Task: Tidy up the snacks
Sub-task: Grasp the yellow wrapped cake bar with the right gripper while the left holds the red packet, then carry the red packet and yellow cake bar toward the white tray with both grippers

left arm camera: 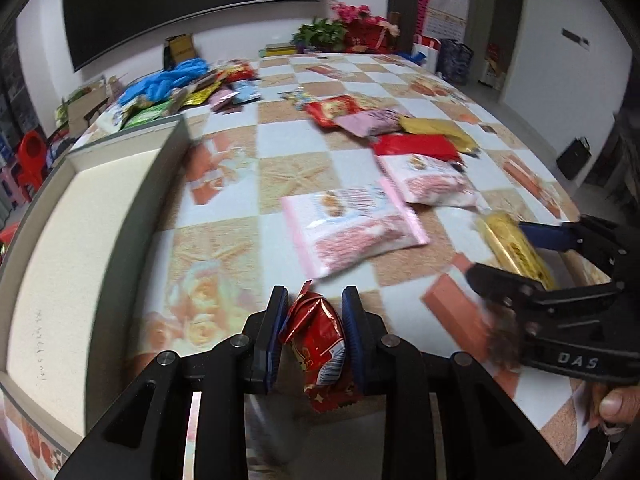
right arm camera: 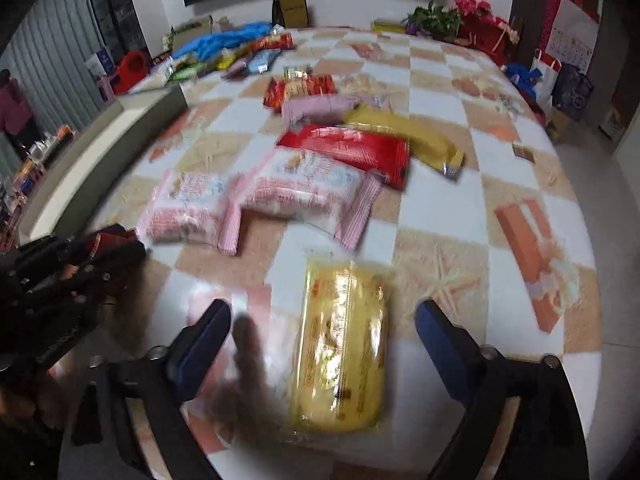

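Left gripper (left arm camera: 315,334) is clamping a red packet (left arm camera: 318,346) for sorting; right gripper (right arm camera: 323,334) is straddling, unclenched, the yellow packet (right arm camera: 343,350) nearby.

Home-like room: checkered tablecloth (left arm camera: 280,136) on table, wall-mounted dark screen (left arm camera: 180,4), potted flowers (left arm camera: 352,28), gift bags (right arm camera: 560,76).

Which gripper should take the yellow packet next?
Right. The right gripper stands open with the yellow packet between its fingers, while the left gripper is shut on a red packet.
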`<state>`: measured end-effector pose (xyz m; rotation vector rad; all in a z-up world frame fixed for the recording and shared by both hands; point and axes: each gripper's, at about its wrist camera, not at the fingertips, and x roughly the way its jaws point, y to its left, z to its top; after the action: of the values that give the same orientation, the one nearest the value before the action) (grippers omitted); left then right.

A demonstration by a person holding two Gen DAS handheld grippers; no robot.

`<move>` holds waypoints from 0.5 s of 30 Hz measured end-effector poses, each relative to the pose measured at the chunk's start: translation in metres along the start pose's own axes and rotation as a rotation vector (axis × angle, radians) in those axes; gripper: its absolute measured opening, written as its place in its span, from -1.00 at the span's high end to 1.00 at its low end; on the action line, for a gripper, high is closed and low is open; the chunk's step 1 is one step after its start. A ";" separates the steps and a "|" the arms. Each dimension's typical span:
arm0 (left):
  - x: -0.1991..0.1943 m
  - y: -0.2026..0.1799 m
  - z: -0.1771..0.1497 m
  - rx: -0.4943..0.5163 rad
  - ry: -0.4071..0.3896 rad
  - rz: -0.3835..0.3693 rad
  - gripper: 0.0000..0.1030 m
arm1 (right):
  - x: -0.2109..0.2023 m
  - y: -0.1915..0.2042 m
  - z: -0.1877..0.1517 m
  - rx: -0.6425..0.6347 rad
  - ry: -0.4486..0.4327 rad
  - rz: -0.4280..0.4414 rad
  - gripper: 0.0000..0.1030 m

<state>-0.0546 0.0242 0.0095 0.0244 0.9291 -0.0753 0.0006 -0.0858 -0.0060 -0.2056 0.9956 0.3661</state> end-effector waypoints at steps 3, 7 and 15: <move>0.011 -0.020 0.017 0.040 0.020 -0.032 0.43 | -0.008 0.008 -0.003 -0.015 -0.028 0.001 0.28; 0.047 -0.018 0.068 0.006 0.049 -0.026 0.47 | 0.006 -0.001 0.021 0.005 -0.048 0.003 0.28; 0.048 0.004 0.061 0.002 -0.032 0.024 0.45 | 0.036 -0.017 0.069 0.046 -0.070 0.022 0.04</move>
<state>0.0229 0.0220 0.0077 0.0361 0.8962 -0.0542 0.0784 -0.0708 -0.0002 -0.1391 0.9370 0.3674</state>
